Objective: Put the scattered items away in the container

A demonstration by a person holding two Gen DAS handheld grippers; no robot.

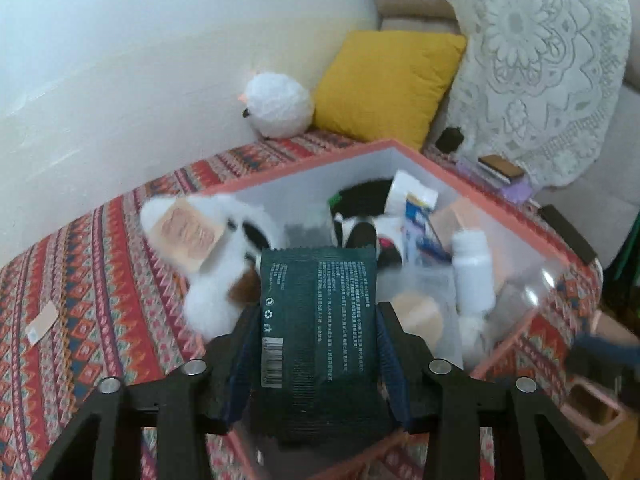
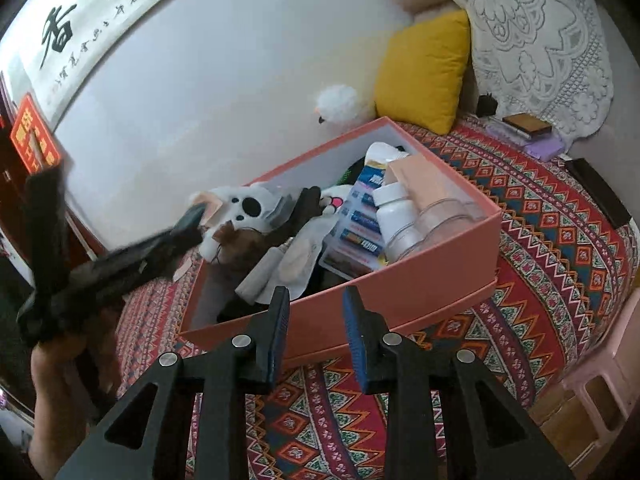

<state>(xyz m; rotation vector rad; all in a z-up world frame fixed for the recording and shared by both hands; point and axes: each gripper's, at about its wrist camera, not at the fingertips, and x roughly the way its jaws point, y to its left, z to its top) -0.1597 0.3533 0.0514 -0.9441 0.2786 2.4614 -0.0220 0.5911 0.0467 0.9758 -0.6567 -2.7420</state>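
Between left tool (image 1: 318, 312) fingers, dark green packet (image 1: 318, 320).

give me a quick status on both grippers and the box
Left gripper shut on dark green packet, over the pink box. Right gripper open, empty, just short of the box. Box crowded: plush toy, white bottle.

Showing 1 pink box (image 2: 420, 276), 1 dark green packet (image 1: 320, 320), 1 white bottle (image 1: 472, 276), 2 plush toys: koala (image 2: 248, 208) in box, white bird (image 1: 278, 106) outside; 1 yellow cushion (image 1: 384, 84).
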